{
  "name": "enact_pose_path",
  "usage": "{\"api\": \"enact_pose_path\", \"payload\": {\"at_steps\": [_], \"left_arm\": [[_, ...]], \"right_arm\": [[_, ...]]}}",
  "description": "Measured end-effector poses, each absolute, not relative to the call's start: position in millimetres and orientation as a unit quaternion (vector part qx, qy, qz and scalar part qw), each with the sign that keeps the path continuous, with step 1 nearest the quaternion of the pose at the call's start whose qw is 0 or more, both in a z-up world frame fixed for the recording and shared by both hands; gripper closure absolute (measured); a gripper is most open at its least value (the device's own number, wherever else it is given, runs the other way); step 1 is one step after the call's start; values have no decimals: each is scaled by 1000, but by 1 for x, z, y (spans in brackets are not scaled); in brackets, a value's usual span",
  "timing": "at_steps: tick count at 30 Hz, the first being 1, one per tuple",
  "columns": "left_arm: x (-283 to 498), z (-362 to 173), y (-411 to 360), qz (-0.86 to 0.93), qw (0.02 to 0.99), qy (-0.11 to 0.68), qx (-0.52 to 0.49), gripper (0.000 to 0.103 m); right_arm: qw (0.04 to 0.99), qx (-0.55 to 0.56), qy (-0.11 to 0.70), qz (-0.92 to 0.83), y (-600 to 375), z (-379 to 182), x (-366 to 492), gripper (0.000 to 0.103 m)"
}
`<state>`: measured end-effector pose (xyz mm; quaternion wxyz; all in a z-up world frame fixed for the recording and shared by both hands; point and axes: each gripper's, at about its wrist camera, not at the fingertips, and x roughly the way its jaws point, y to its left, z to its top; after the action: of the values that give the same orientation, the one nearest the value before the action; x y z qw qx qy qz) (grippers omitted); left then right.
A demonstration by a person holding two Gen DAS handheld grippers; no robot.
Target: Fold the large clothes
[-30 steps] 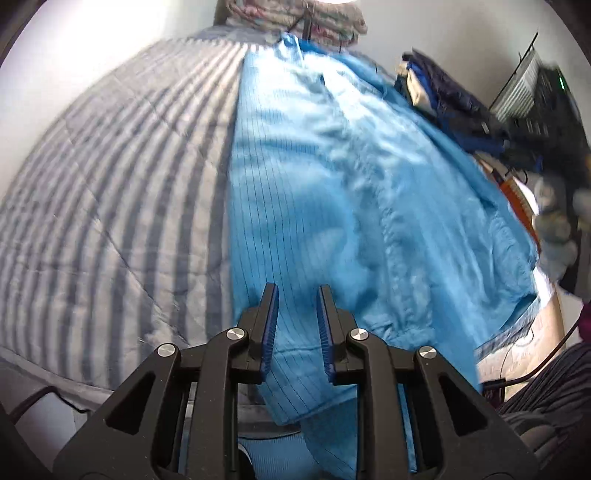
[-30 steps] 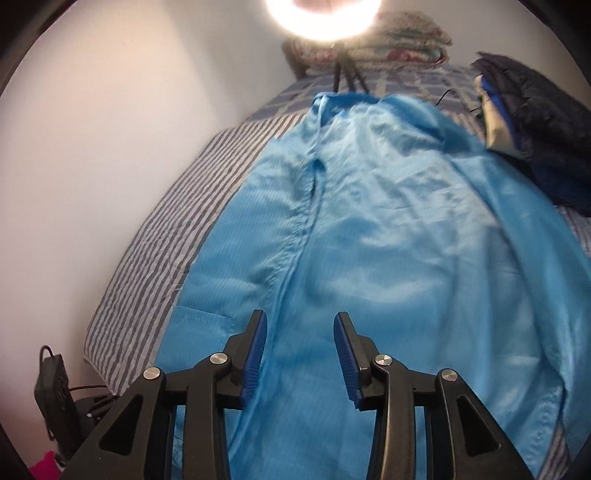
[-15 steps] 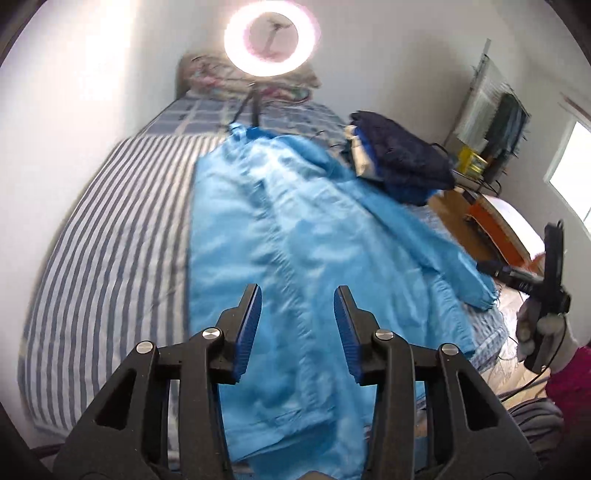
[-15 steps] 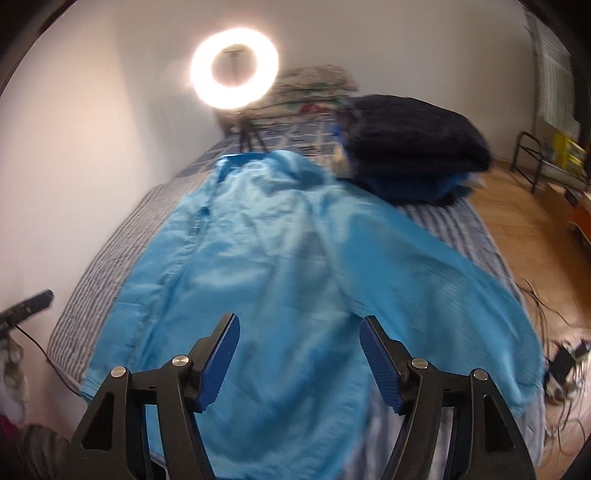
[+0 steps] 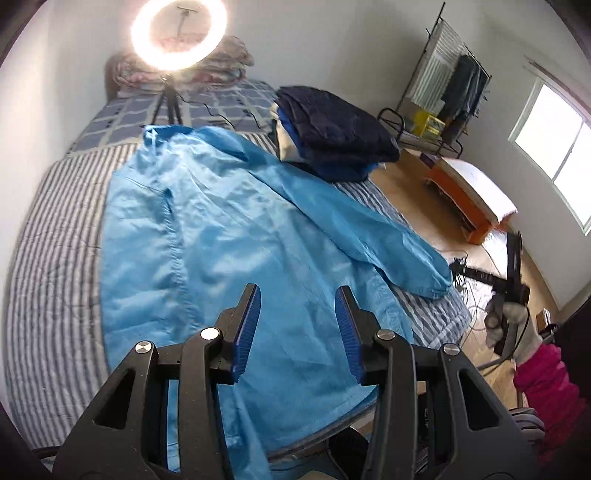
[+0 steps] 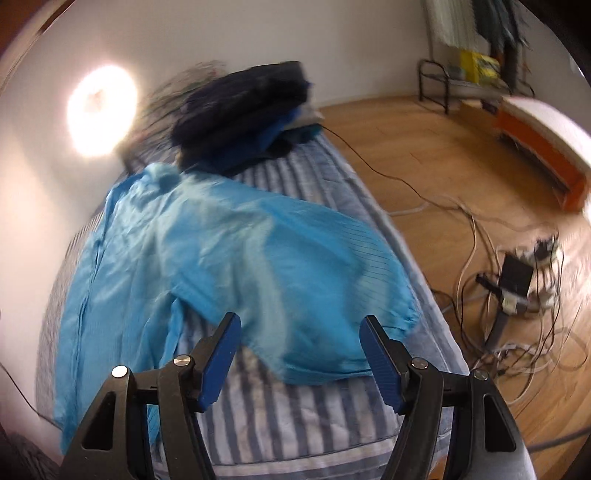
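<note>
A big blue coat (image 5: 229, 236) lay flat on the striped bed (image 5: 51, 258), its collar up toward the ring light (image 5: 179, 33) at the head end and its hem hanging a little over the foot edge. Its long way ran from head to foot of the bed. One sleeve (image 6: 295, 280) stuck out sideways toward the bed's right edge — the cuff lay almost at that edge, on the bare stripes.

The left gripper (image 5: 297, 332) hung above the lower part of the coat, jaws apart, with nothing between them. The right gripper (image 6: 299, 354) was spread wide too and held nothing. It was above the sleeve, which lay just ahead of its jaws, so the right hand looked the nearer one to that sleeve. That view was blurry, so how close it really was is hard to say.

A pile of dark clothes (image 5: 332, 144) sat near the head end by the right edge — clear of the sleeve.
</note>
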<state>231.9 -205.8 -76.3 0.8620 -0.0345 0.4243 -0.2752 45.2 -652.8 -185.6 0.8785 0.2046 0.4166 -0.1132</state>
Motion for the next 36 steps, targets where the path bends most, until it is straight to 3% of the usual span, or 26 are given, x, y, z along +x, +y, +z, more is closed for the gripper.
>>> {"api": "enact_pose_path", "payload": {"at_steps": [3, 5, 15, 16, 17, 20, 21, 36], "left_arm": [[234, -103, -215, -283, 846, 449, -46, 60], [236, -120, -215, -279, 838, 467, -45, 61], [242, -148, -199, -262, 831, 490, -36, 61], [242, -149, -199, -263, 831, 489, -33, 61], [243, -149, -199, -263, 831, 489, -30, 61], [244, -150, -199, -264, 833, 486, -28, 61], [245, -150, -199, -263, 833, 485, -31, 61], [253, -128, -192, -258, 846, 459, -85, 61]], "right_arm": [[865, 262, 408, -128, -687, -196, 44, 35], [853, 303, 405, -128, -709, -205, 45, 42], [816, 387, 409, -135, -749, -246, 64, 44], [816, 381, 414, -134, -747, -248, 68, 53], [817, 375, 419, -130, -745, -248, 70, 70], [830, 343, 422, -125, -734, -240, 73, 95], [837, 329, 420, -122, -728, -234, 74, 99], [908, 148, 392, -6, -589, -133, 66, 103]]}}
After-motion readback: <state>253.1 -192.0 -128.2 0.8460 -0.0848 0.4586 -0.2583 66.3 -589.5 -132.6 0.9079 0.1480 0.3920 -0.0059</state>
